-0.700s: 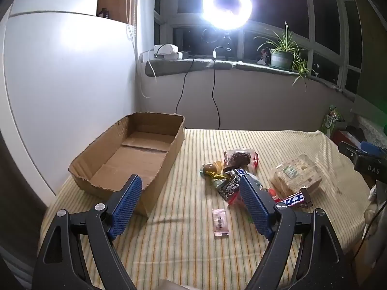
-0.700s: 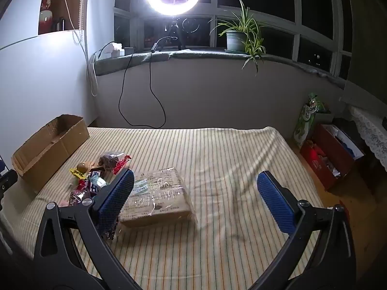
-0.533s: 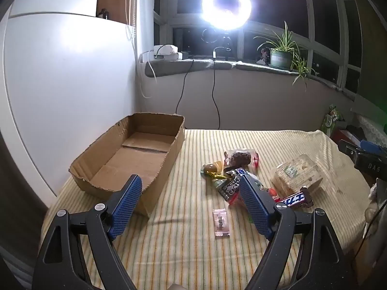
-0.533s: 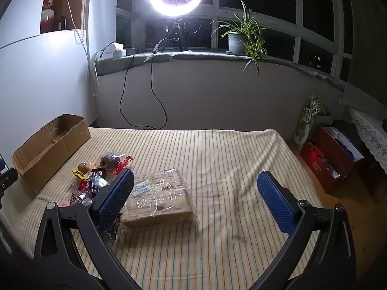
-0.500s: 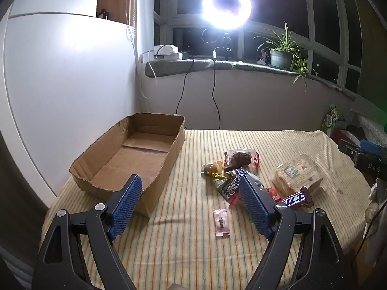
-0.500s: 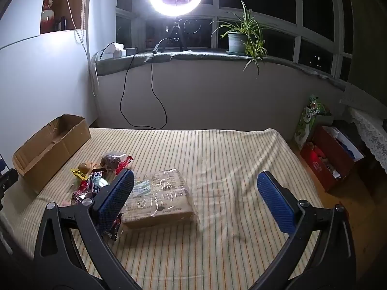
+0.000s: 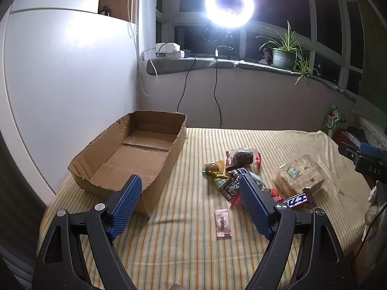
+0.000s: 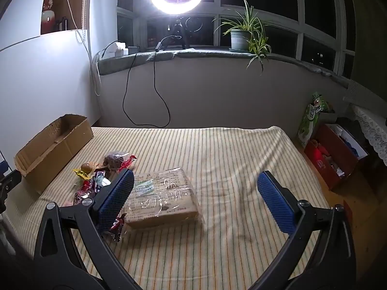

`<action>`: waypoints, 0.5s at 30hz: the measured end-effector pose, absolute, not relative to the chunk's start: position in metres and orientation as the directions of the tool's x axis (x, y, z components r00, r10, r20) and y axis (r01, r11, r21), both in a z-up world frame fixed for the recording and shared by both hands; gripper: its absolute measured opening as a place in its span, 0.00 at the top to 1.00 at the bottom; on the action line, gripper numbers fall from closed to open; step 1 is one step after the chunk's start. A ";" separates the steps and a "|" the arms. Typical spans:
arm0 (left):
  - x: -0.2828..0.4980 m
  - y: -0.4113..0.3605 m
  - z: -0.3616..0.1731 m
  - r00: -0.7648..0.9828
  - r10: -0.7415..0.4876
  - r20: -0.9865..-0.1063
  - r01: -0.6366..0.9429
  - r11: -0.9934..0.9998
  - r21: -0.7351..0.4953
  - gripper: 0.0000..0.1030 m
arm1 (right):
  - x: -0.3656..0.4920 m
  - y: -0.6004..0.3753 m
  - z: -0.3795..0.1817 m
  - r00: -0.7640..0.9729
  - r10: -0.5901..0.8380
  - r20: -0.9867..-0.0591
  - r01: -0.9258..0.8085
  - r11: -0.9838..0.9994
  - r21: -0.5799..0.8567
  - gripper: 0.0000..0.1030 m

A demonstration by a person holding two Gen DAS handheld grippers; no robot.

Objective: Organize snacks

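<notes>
An empty open cardboard box (image 7: 135, 154) lies at the left of the striped table; it also shows in the right wrist view (image 8: 48, 149). A pile of small wrapped snacks (image 7: 232, 169) lies mid-table, also in the right wrist view (image 8: 101, 174). A clear-wrapped biscuit pack (image 8: 162, 195) lies right of the pile, seen too in the left wrist view (image 7: 297, 176). A Snickers bar (image 7: 298, 200) and a small pink sachet (image 7: 223, 222) lie nearer. My left gripper (image 7: 188, 203) is open and empty above the table. My right gripper (image 8: 196, 198) is open and empty over the biscuit pack.
A ring light (image 7: 229, 4) and a potted plant (image 8: 244, 36) stand on the window sill. Cables hang down the back wall. A red box of goods (image 8: 333, 154) and a green bag (image 8: 312, 118) sit on the floor at right.
Both grippers have shifted only slightly; both stay open and empty. The snacks and box have not moved.
</notes>
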State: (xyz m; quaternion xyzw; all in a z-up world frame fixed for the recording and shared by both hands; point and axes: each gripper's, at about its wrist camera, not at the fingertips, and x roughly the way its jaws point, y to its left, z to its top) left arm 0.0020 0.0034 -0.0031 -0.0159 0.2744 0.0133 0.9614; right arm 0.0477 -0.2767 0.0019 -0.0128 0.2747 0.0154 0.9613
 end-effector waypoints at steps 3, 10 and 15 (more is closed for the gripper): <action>0.002 0.004 -0.003 0.849 0.016 -0.528 -0.033 0.999 -0.023 0.20 | 0.049 -0.275 0.001 0.848 0.019 -0.530 -0.038 0.999 -0.025 0.00; 0.001 0.004 -0.003 0.850 0.015 -0.527 -0.033 0.999 -0.025 0.20 | 0.049 -0.273 0.000 0.848 0.018 -0.530 -0.040 0.999 -0.030 0.00; 0.001 0.005 -0.003 0.850 0.014 -0.527 -0.033 0.999 -0.026 0.20 | 0.048 -0.272 0.000 0.848 0.018 -0.530 -0.040 0.999 -0.029 0.00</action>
